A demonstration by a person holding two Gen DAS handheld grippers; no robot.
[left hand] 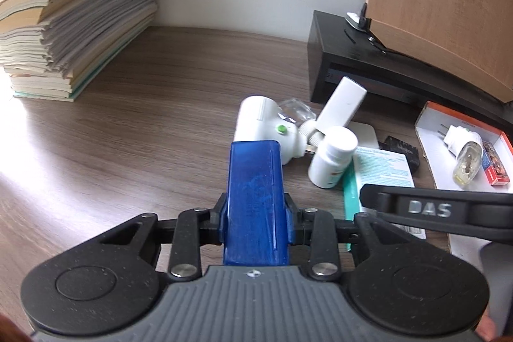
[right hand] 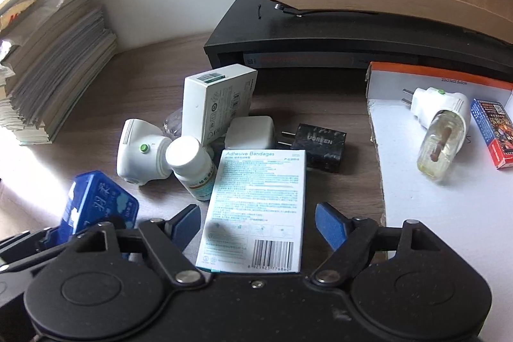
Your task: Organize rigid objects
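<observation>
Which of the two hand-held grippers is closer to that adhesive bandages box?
Right. The right hand-held gripper straddles the bandages box, jaws open; the left hand-held gripper sits beside it, clamping a blue box.

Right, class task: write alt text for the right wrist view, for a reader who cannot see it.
An open right gripper straddles a bandage box lying on a wooden desk. Behind it are a pill bottle, white plug-in devices and a black charger; a cardboard tray sits to the right.
</observation>
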